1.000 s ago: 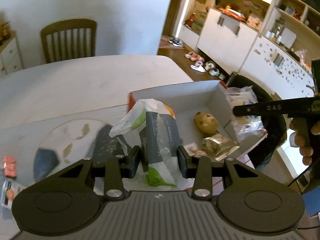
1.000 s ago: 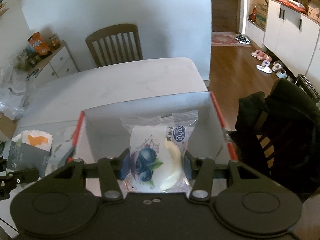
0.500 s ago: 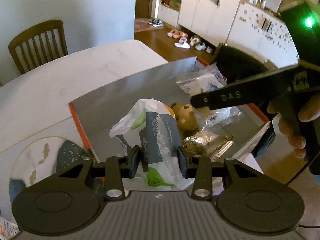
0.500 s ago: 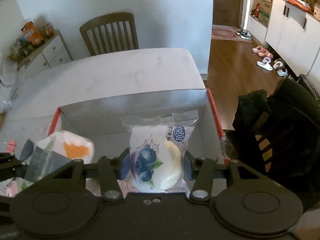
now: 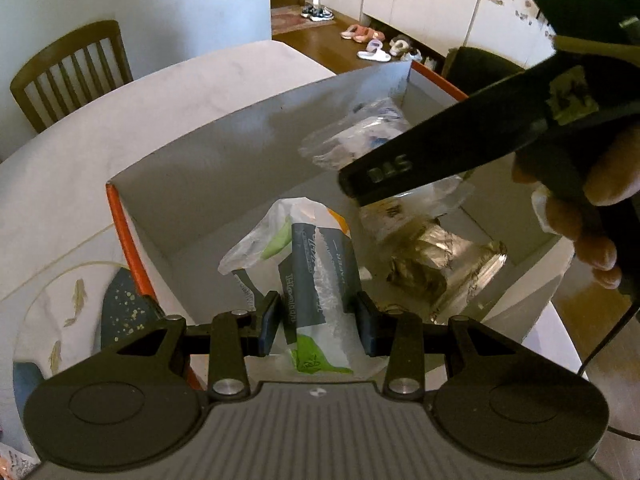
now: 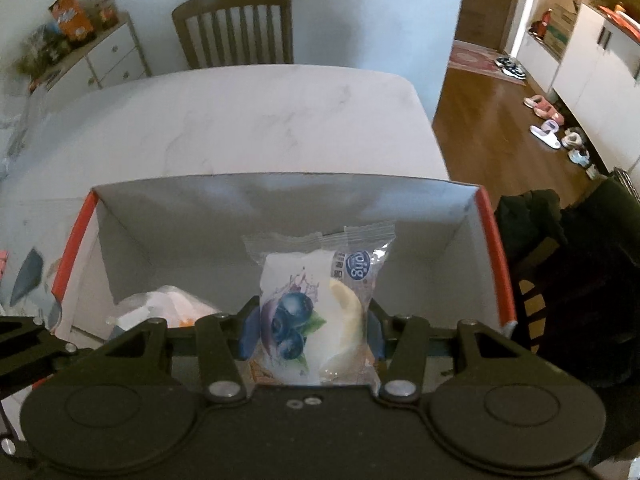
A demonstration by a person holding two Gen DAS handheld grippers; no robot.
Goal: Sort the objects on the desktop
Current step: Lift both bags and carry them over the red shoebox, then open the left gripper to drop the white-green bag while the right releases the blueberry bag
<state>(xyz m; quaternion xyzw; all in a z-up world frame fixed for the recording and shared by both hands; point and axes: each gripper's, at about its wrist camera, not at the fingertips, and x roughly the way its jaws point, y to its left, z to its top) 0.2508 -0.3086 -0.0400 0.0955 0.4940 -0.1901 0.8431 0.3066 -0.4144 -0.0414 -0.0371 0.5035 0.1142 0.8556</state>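
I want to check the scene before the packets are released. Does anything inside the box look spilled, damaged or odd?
Nothing stands out. The white cardboard box with orange edges looks intact, nothing is spilled, and the crumpled foil wrapper lies loose on its floor among clear plastic bags.

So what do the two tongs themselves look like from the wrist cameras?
Both are matte black. The left tongs have dark blue pads, silver pivot screws and a ribbed grey body. The right tongs have the same build with a plain black body. From the left camera, its arm bears pale lettering and a thin black cable.
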